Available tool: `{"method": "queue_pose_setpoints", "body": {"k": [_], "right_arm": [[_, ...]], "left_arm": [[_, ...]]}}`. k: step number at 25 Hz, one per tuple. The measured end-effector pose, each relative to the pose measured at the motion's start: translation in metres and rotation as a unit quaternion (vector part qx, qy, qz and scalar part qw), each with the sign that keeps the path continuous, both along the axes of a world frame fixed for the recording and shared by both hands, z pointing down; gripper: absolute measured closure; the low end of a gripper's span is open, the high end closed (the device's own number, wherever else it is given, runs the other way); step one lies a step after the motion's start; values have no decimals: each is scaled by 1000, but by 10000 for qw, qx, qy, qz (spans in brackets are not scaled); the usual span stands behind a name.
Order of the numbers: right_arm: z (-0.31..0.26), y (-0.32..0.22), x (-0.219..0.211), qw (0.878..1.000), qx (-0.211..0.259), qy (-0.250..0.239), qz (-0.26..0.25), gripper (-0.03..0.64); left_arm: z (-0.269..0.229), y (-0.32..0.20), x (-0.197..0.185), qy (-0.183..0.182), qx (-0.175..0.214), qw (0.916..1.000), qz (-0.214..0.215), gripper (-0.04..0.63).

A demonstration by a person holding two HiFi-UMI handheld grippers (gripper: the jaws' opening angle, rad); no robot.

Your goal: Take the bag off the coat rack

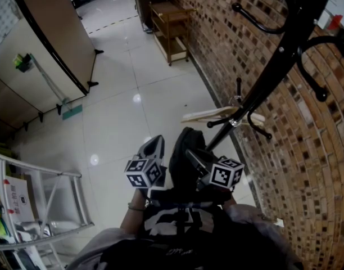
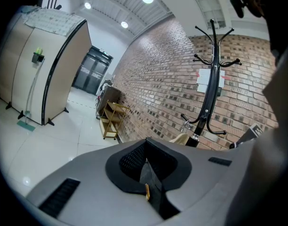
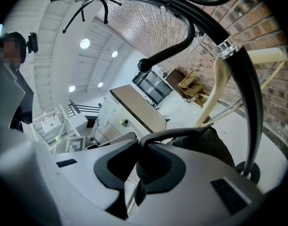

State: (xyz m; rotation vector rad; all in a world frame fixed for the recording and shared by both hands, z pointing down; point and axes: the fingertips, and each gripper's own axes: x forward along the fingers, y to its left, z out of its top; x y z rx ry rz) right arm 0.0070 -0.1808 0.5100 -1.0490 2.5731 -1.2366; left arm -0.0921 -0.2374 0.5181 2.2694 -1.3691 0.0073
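Pinching curved black fabric bag strap point(image 3: 174, 133)

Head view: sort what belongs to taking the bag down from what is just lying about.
Job: black fabric bag; black metal coat rack; right gripper, fingers shut on the bag's strap.
Lying about: wooden shelf trolley; beige folding partition; white metal rack.

No legible text, brand name or number in any view. Print on the white box point(image 1: 17, 198) at the left edge of the head view: too small to read. Sheets point(image 2: 203, 84) on the brick wall point(image 2: 158, 74) behind the coat rack point(image 2: 206, 109), left gripper view: lettering too blurred to make out.
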Motion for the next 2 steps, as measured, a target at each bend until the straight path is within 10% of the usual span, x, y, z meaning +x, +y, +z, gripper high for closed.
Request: {"method": "queue_pose_setpoints", "body": {"k": [2], "right_arm": [[1, 0, 0, 10000, -2, 21, -2, 575]], "left_arm": [[0, -1, -1, 6, 3, 10000, -14, 588]]}}
